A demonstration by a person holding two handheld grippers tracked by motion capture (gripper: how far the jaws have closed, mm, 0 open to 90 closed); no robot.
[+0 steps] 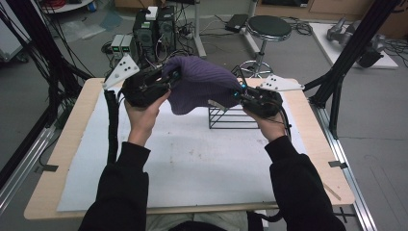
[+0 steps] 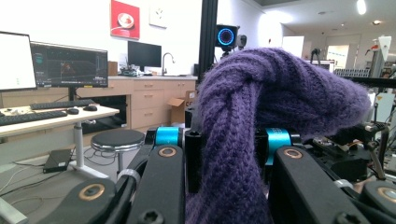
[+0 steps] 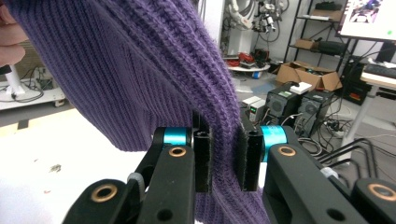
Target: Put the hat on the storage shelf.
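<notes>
Purple knit hat stretched between left tongs and right tongs, both clamping it.

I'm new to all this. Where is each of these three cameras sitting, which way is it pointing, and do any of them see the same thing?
High view: fixed above the person's side, looking forward and down on the table; both forearms, left gripper and right gripper show.
Left gripper view: rides on the left gripper, looking along its black jaws toward desks and monitors.
Right gripper view: rides on the right gripper, looking along its jaws toward boxes and computers.
Shared: all three see the purple knitted garment clamped by both grippers.
</notes>
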